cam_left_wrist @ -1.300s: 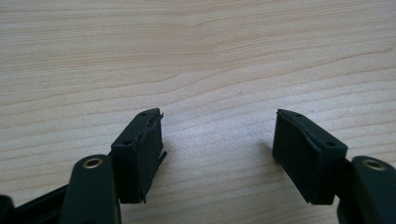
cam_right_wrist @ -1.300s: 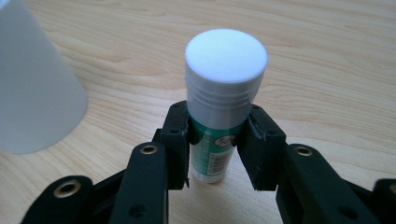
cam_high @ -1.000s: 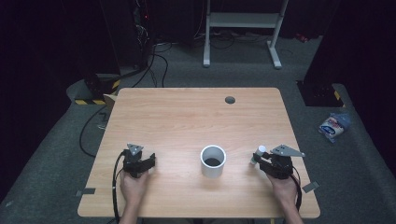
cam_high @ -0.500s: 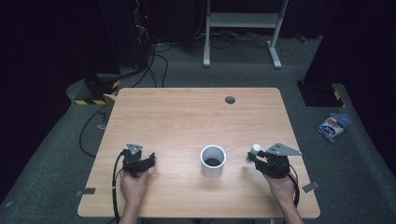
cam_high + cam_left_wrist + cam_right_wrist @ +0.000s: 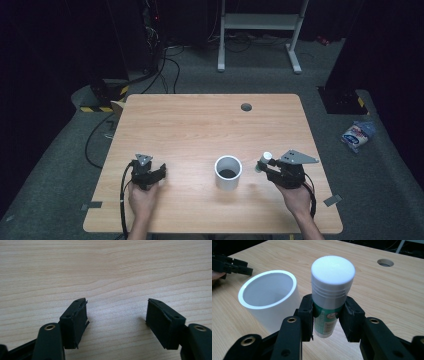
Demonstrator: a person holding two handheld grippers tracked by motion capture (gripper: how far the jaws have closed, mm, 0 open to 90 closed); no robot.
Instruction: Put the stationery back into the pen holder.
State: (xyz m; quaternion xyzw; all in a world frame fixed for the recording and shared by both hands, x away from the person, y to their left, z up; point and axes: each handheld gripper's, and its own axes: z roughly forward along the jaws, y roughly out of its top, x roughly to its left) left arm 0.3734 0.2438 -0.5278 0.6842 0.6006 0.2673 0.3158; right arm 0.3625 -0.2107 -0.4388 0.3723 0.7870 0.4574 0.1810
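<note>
Placement of the glue stick (image 5: pixel 331 293) into the white cup (image 5: pixel 228 172) is judged to be the step in hand. The stick is clamped at its green body between the jaws of the right gripper (image 5: pixel 264 165), white cap uppermost, and is held just to the right of the cup, near its rim and apart from it. For a clean drop, the stick should be carried over the centre of the cup mouth, kept near upright, and released only once its lower end is inside the wall; contact with the rim should be avoided, since the cup is judged light and easily tipped.

The cup stands upright on the table (image 5: pixel 200 120). Something dark is seen at its bottom from the high view; what it is cannot be told.

The left gripper (image 5: pixel 150 172) rests well to the left of the cup, its jaws spread wide over bare wood and holding nothing.
</note>
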